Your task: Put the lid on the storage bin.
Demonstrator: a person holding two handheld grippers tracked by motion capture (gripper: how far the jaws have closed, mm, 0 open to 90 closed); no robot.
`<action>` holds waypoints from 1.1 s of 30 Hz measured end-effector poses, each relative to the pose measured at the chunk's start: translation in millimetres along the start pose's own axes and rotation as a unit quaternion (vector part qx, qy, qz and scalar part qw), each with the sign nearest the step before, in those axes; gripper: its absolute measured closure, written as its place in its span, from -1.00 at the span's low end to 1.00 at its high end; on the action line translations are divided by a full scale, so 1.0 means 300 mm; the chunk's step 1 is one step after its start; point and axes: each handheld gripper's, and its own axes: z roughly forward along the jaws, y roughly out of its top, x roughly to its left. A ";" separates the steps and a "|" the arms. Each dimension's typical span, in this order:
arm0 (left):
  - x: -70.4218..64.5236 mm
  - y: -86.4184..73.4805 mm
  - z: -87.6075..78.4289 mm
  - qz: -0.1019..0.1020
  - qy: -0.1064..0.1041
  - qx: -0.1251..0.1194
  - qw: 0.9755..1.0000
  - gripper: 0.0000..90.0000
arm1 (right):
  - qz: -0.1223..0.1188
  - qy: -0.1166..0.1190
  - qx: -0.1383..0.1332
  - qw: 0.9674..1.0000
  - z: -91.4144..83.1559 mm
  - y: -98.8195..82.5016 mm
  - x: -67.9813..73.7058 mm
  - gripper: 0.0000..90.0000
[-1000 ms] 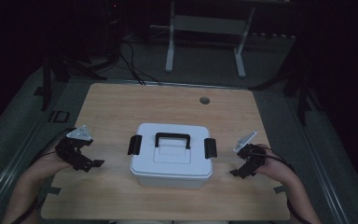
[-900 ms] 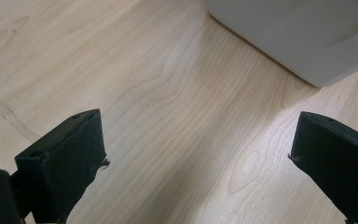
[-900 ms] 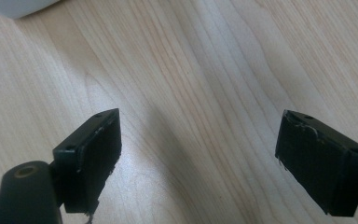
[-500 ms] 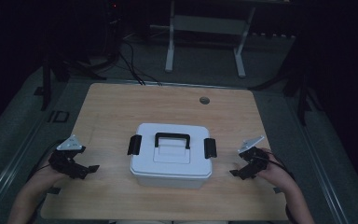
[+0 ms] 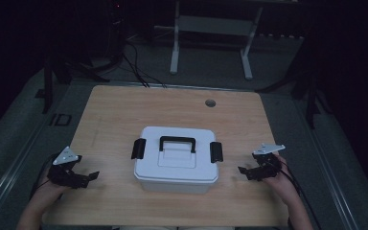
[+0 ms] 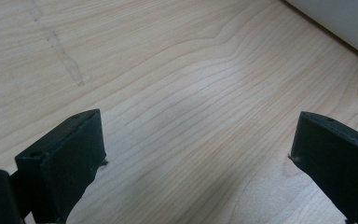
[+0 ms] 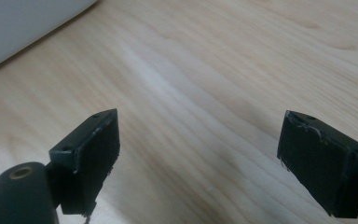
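Two grippers, left gripper (image 5: 88, 177) and right gripper (image 5: 243, 171), flank the white box (image 5: 176, 160), fingers apart; each should approach its nearest black latch squarely.

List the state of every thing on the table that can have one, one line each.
white box: lid on, upright
box handle: folded flat on lid
left latch: down
right latch: down
left gripper: open, empty
right gripper: open, empty
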 end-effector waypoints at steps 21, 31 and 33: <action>-0.036 -0.074 0.005 -0.052 0.149 -0.074 0.985 -0.94 | 0.118 -0.195 -0.101 0.968 0.002 -0.128 0.015 -0.73; -0.071 -0.083 -0.007 -0.077 0.234 -0.095 0.964 -0.94 | 0.116 -0.247 -0.101 0.957 0.009 -0.136 0.044 -0.74; -0.079 -0.085 -0.007 -0.080 0.245 -0.105 0.961 -0.94 | 0.120 -0.244 -0.103 0.957 0.011 -0.136 0.044 -0.74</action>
